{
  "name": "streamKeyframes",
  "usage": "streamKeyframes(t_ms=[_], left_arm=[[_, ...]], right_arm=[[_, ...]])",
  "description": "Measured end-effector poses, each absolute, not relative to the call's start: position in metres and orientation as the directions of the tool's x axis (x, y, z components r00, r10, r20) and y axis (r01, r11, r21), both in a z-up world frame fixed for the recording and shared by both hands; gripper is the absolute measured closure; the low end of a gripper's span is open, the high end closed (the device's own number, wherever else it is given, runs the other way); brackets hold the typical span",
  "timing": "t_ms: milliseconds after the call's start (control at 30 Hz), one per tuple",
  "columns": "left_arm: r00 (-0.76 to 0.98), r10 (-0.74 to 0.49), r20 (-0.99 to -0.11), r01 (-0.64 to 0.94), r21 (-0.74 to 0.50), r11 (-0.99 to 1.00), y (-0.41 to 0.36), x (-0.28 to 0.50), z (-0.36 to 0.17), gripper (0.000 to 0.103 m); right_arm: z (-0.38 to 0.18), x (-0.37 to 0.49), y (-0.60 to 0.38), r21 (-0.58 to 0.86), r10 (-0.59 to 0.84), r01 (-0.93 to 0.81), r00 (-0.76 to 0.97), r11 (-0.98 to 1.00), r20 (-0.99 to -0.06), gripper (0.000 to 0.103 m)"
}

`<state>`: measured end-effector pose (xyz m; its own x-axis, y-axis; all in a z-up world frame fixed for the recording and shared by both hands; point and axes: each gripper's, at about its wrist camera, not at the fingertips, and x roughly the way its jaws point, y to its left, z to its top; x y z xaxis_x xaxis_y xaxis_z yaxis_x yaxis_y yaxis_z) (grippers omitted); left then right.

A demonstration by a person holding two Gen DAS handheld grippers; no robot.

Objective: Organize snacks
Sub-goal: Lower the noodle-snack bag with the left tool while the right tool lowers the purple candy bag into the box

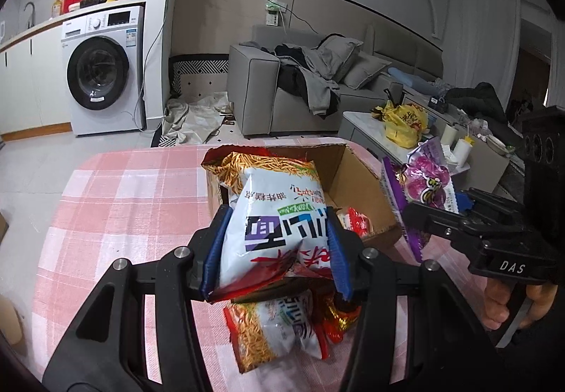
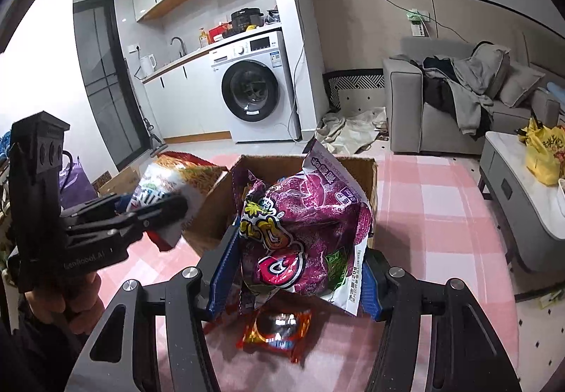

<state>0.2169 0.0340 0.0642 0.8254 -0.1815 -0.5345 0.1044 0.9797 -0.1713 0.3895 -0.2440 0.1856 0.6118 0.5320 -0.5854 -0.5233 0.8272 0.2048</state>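
My left gripper is shut on a white and orange noodle-snack bag and holds it above the table, in front of the open cardboard box. My right gripper is shut on a purple snack bag, held just before the same box. The right gripper with its purple bag also shows in the left wrist view, to the right of the box. A red packet lies inside the box. A second noodle-snack bag and a red-orange packet lie on the pink checked tablecloth below the grippers.
The table's far edge runs just behind the box. A grey sofa with clothes stands beyond it. A low white coffee table with a yellow bag stands to the right. A washing machine stands at the back left.
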Motion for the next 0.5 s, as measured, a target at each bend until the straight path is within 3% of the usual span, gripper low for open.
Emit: streamKeyframes(t_ms=[500], left_arm=[[0.809, -0.160, -0.565, 0.097, -0.139, 0.985, 0.022, 0.285, 0.046, 0.055]], right_arm=[[0.167, 0.429, -0.223, 0.226, 0.539, -0.522, 0.586, 0.822, -0.606, 0.044]])
